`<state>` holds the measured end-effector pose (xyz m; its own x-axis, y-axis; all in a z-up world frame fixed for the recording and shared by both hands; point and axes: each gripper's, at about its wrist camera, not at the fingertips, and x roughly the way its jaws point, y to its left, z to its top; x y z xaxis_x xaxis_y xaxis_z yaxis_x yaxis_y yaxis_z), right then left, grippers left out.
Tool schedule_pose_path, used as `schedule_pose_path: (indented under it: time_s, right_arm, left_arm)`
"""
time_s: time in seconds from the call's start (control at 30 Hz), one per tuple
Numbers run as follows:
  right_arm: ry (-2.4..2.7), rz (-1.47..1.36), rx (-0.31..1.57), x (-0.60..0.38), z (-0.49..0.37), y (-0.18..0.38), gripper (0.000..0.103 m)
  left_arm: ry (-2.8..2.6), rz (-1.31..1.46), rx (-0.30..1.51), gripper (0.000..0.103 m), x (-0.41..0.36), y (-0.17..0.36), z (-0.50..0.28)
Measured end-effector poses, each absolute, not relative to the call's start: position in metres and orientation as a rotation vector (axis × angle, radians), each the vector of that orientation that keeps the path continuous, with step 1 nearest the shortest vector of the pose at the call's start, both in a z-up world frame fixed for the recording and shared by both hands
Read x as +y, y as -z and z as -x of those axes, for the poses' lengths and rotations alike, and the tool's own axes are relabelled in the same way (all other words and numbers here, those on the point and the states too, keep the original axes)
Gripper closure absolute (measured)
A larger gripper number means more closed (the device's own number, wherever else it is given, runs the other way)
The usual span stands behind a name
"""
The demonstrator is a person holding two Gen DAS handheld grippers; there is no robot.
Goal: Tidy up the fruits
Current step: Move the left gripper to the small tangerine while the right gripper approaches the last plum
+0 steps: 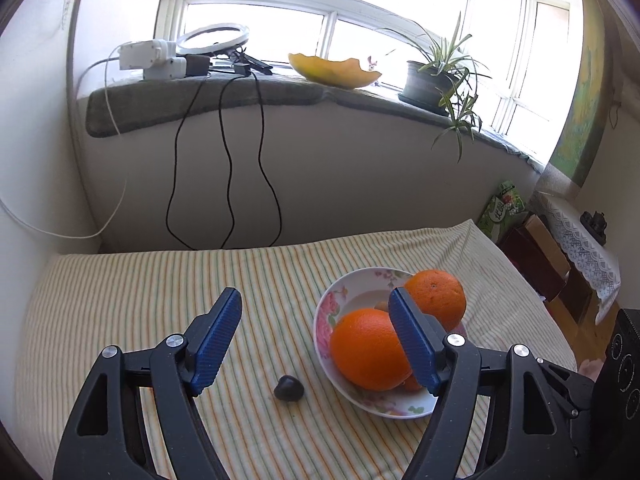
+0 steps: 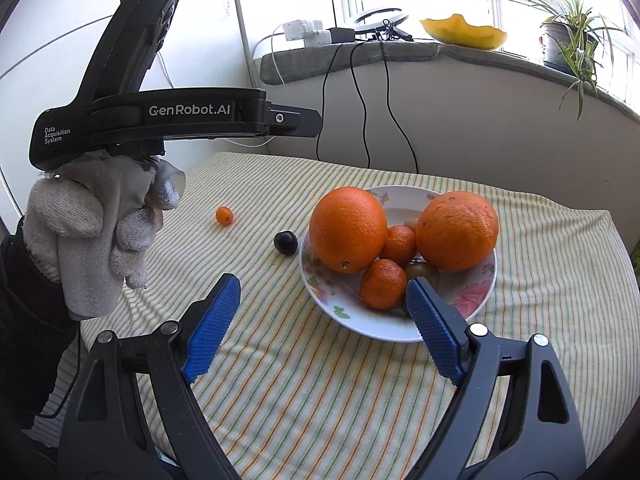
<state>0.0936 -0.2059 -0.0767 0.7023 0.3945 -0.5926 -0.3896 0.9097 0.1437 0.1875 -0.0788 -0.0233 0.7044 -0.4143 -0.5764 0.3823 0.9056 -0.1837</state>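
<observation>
Left wrist view has the left tool (image 1: 314, 334) spread wide with nothing in it, hanging over the striped cloth (image 1: 160, 288) on the bench. A small dark fruit (image 1: 287, 388) sits on the cloth between the fingers, just beside the flowered plate (image 1: 324, 312). Right finger of that tool partly covers the near orange (image 1: 366, 350); the other orange (image 1: 438, 292) sits behind it.

Right wrist view: the right tool (image 2: 322, 322) is wide and empty too, near the plate's front rim. On the plate there's two big oranges, two small tangerines (image 2: 383, 284) and a couple of small greenish fruits I can't identify. A tiny orange fruit (image 2: 224, 215) lies alone on the cloth, well apart from the plate. The gloved left hand (image 2: 96, 232) is at the left, gripping its handle.
</observation>
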Motion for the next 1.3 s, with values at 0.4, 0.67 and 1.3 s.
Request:
schedule_pose_path:
  time_s: [0.4,0.67,1.3]
  right_arm:
    - [-0.545,0.007,0.781,-0.137,-0.119,0.096,0.02]
    - [-0.566,0.191,0.839,-0.112,-0.157,0.089,0.052]
    - [-0.605,0.808,1.046,-0.055,-0.211,0.119,0.063]
  left_arm:
    - [0.364,0.128,0.678,0.027,-0.005,0.05,-0.18]
    - [0.336,0.132,0.718,0.033,0.031,0.077,-0.176]
    - [0.347,0.053,0.816,0.051,0.024,0.115,-0.196]
